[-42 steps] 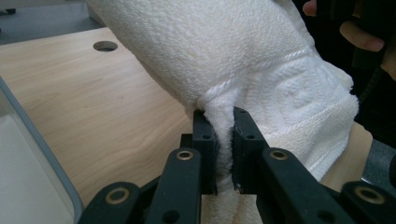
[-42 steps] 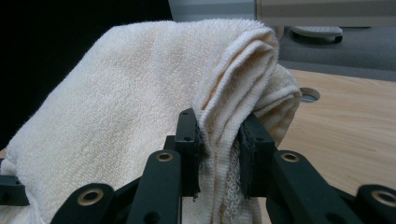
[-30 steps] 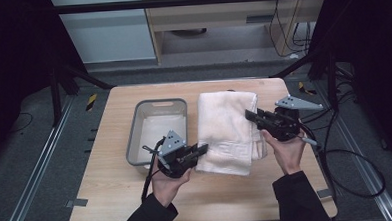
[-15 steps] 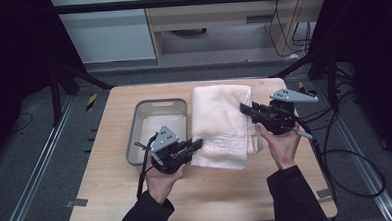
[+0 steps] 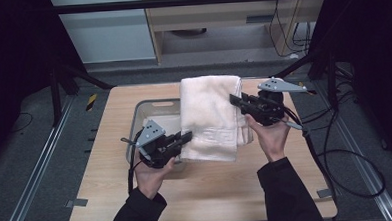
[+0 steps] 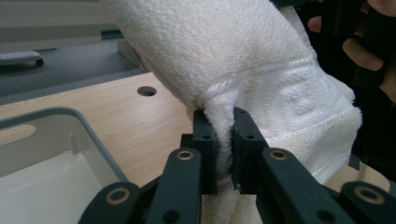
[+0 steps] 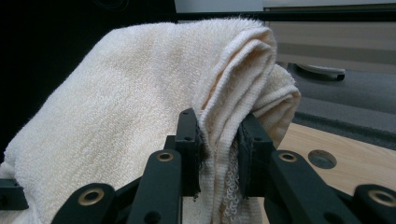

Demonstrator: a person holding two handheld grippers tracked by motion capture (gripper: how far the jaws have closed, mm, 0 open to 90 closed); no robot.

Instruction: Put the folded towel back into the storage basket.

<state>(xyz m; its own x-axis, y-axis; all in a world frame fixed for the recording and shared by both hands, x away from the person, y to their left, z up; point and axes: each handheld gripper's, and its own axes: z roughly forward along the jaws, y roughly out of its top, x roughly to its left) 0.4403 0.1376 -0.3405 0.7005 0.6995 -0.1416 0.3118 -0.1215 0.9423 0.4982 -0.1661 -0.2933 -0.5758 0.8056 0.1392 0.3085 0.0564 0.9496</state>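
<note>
White folded towel (image 5: 209, 117) clamped by both grippers, left gripper (image 5: 184, 139) & right gripper (image 5: 237, 101), over grey bin (image 5: 139, 123)

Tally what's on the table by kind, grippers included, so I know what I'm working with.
Towels: 1, white folded towel
Bins: 1, grey bin
Grippers: 2, left gripper and right gripper, each clamped on the towel
Total: 4

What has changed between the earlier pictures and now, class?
Both grippers, the left gripper and the right gripper, have carried the folded towel leftward, so it now partly overhangs the grey tray. Both stay clamped on the towel's edges; tray and table are unmoved.
</note>
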